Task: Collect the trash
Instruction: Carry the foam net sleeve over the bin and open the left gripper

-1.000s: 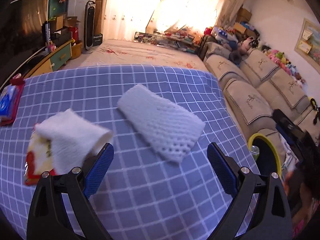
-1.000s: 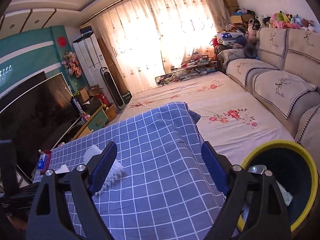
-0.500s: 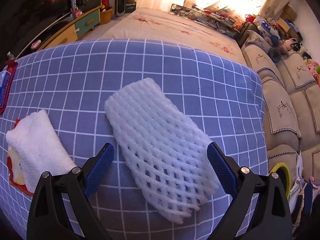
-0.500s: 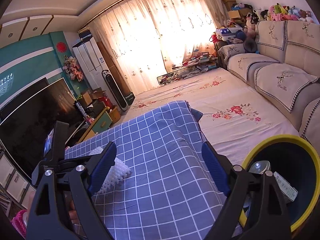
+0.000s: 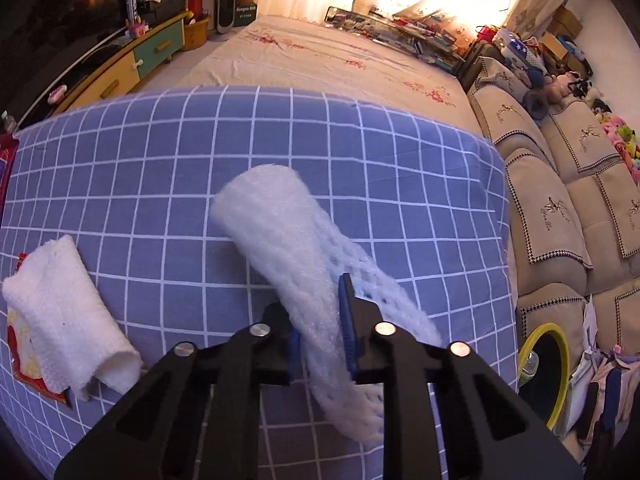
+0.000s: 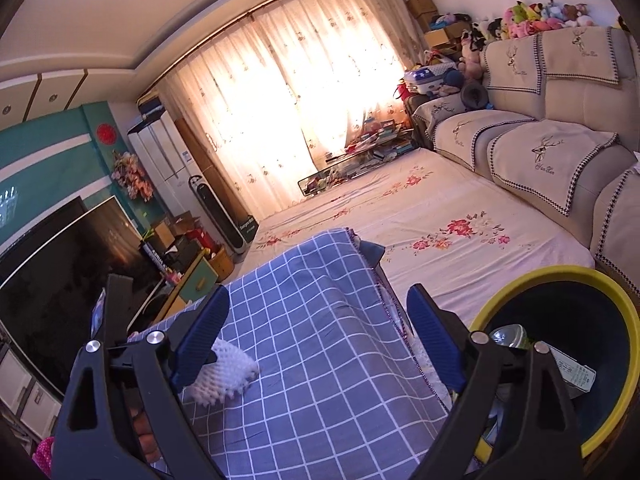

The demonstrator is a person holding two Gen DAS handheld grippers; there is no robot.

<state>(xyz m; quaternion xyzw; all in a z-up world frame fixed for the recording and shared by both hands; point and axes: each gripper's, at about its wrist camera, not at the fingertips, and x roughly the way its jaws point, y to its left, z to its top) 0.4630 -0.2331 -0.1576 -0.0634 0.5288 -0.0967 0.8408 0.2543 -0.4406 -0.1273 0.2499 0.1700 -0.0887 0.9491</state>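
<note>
Left claw (image 5: 320,332) closing on foam net (image 5: 304,280)

Net is lying on the checked counter (image 5: 160,168); right claw (image 6: 316,336) is hanging released, opening. The fan base (image 5: 245,13) label is possibly reading "Beeges". A bin (image 6: 560,344) is standing nearby.

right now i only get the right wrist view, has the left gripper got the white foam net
Observer: Yes. The left gripper is closing its jaws on the foam net, which is pinched between the pads.
Operator: anything else left to pick up over there
Observer: A second white foam net lies on the checked cloth to the left of the gripper, resting on a red and yellow wrapper.
</note>
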